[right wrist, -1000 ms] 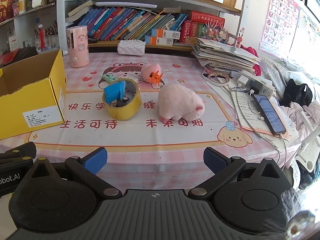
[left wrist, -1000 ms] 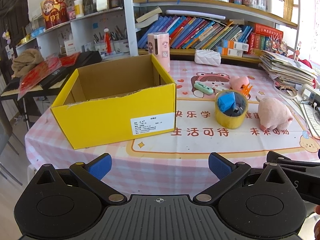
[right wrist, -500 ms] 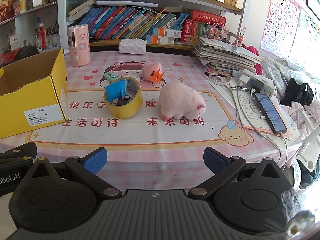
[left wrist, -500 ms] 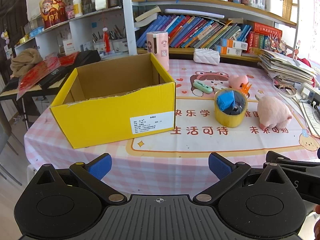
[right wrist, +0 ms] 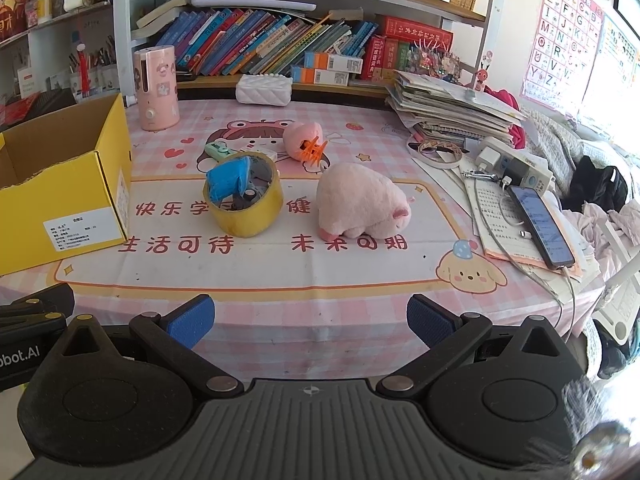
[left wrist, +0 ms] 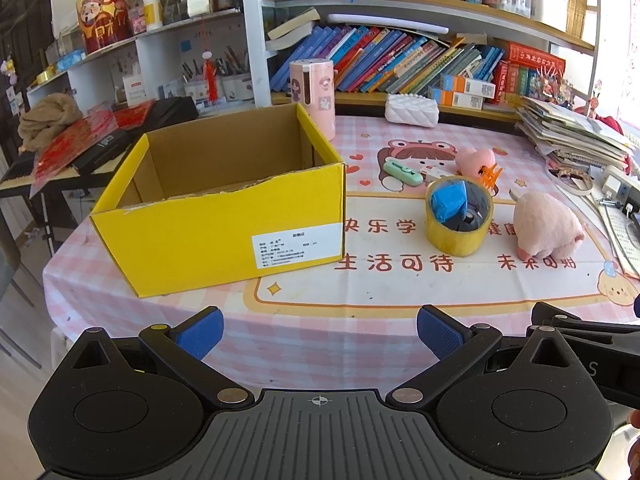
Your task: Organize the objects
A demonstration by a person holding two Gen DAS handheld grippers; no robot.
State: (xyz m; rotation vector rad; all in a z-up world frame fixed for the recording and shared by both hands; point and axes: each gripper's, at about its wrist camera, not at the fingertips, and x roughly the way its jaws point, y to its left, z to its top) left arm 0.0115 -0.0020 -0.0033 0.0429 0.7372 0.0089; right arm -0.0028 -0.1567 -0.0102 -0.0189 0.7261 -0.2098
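An open yellow cardboard box [left wrist: 224, 216] [right wrist: 60, 200] stands on the left of the pink table, with nothing visible inside it. To its right sits a yellow tape roll [left wrist: 458, 224] [right wrist: 244, 200] with a blue object [left wrist: 448, 199] [right wrist: 228, 178] and dark bits inside. A pink plush pig [left wrist: 546, 226] [right wrist: 362, 206] lies beside the roll. Behind are a pink round toy with an orange clip [left wrist: 478, 164] [right wrist: 306, 142] and a green utility knife [left wrist: 402, 171] [right wrist: 218, 150]. My left gripper [left wrist: 319, 334] and right gripper [right wrist: 310, 322] are open, held off the table's near edge.
A pink cylindrical device [left wrist: 314, 96] [right wrist: 156, 88] and a white quilted case [left wrist: 412, 110] [right wrist: 262, 88] stand at the back before the bookshelf [right wrist: 280, 40]. Stacked papers [right wrist: 452, 108], a power strip [right wrist: 516, 166] and a phone [right wrist: 540, 224] crowd the right side.
Both grippers have edged slightly closer to the table, so the box and objects look a little nearer. Nothing on the table has moved.
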